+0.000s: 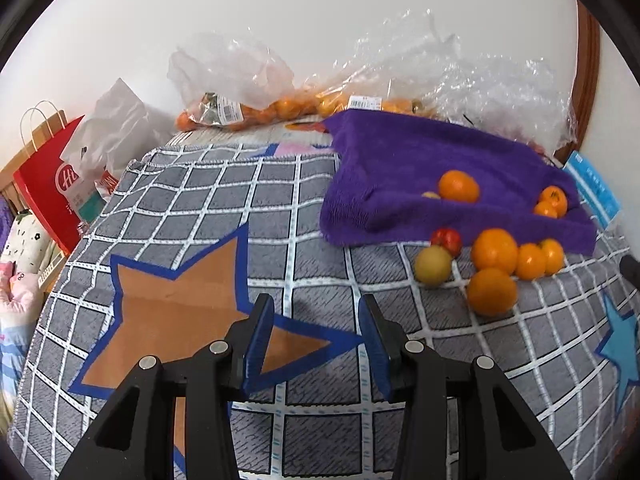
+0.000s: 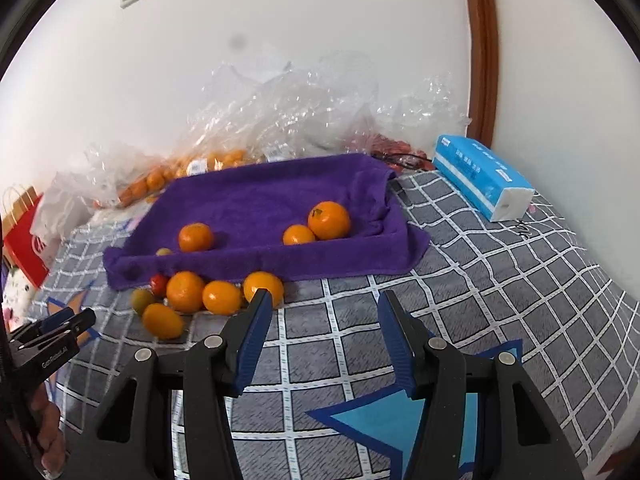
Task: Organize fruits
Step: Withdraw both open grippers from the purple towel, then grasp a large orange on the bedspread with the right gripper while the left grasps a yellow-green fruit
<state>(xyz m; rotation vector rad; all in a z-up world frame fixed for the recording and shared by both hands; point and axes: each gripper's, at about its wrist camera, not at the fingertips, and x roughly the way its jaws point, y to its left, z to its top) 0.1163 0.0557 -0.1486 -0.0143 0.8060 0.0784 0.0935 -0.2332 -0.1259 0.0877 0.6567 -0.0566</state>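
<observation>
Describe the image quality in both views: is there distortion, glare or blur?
Left wrist view: strong fisheye bending of the checked blanket, dark corners, glare on the plastic bags. Right wrist view: same curvature, a grey smudge on the wall, fruit sharp.

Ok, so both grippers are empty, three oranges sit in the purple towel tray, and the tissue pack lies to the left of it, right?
Not quite. The tissue pack lies to the right of the purple towel tray, as the right wrist view shows. The rest holds: left gripper and right gripper are empty, three oranges in the tray.
</observation>
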